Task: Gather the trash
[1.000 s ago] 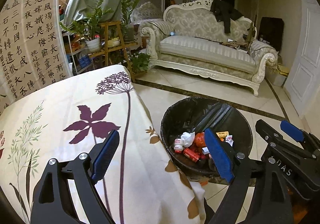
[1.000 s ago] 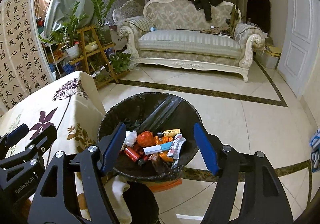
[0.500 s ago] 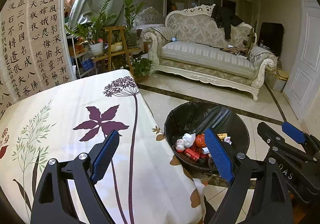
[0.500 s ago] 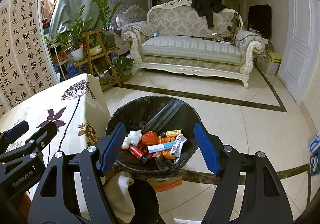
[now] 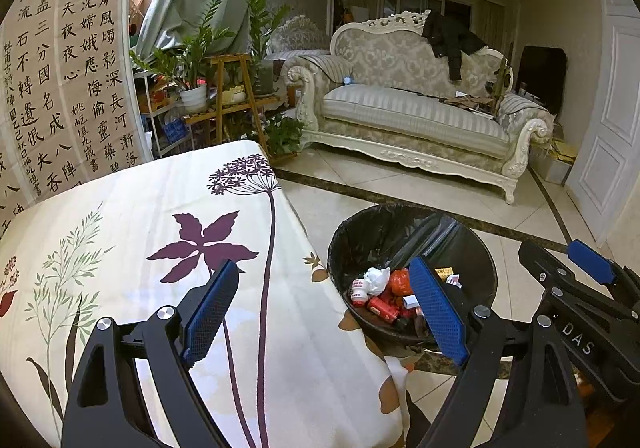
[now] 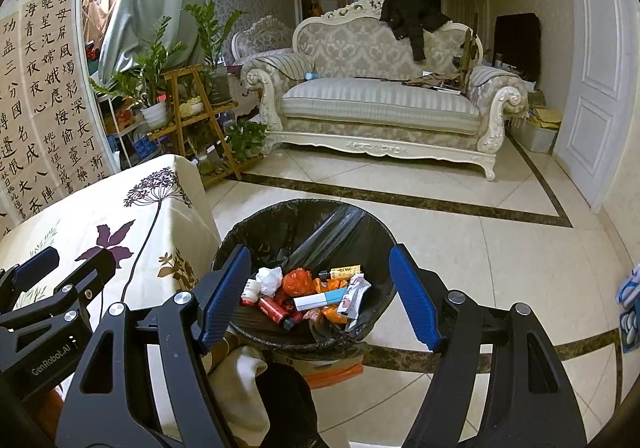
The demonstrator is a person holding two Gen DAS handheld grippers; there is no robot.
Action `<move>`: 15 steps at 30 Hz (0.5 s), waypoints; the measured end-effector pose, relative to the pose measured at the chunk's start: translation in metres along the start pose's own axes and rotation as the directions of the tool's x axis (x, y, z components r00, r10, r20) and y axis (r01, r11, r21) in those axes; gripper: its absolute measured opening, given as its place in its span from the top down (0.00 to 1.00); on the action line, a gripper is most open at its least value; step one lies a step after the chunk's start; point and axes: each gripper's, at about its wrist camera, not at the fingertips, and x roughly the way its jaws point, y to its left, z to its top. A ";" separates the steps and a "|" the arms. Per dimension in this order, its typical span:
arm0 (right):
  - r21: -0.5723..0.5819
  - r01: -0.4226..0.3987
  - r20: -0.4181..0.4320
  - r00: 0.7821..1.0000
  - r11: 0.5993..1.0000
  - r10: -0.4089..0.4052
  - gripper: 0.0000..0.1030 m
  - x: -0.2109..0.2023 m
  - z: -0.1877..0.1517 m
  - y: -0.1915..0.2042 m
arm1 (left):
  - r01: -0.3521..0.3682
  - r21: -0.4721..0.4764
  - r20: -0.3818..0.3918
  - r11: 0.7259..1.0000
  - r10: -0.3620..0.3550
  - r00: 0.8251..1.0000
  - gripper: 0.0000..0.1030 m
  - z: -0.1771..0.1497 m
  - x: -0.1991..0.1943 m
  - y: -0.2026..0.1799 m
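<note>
A round bin lined with a black bag stands on the tiled floor beside the table. Inside lies mixed trash: a white crumpled wad, red and orange wrappers, a small red can, a white and blue box. My right gripper hangs above the bin, open, nothing between its blue pads. My left gripper is open and empty over the table's right edge, its right finger in front of the bin. Each gripper shows at the side of the other's view.
The table wears a cream cloth with purple flowers. Behind it hangs a calligraphy panel. A wooden plant stand, a pale ornate sofa with a black jacket, and a white door lie beyond.
Both views have tilted up a little, showing more of the ceiling and room; bin and table sit slightly lower in frame. Both grippers stay open and empty.
</note>
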 end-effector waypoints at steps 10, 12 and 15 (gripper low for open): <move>-0.001 0.000 -0.003 1.000 1.000 0.000 0.32 0.000 0.000 0.000 | 0.001 -0.002 -0.004 1.000 -0.001 1.000 0.18 0.000 0.000 0.001; -0.002 -0.001 -0.004 1.000 1.000 0.001 0.32 0.000 0.001 0.000 | 0.002 -0.004 -0.005 1.000 -0.002 1.000 0.18 -0.001 -0.001 0.000; -0.002 -0.001 -0.005 1.000 1.000 0.001 0.32 0.000 0.002 0.000 | 0.001 -0.001 -0.006 1.000 -0.001 1.000 0.18 -0.001 0.000 0.000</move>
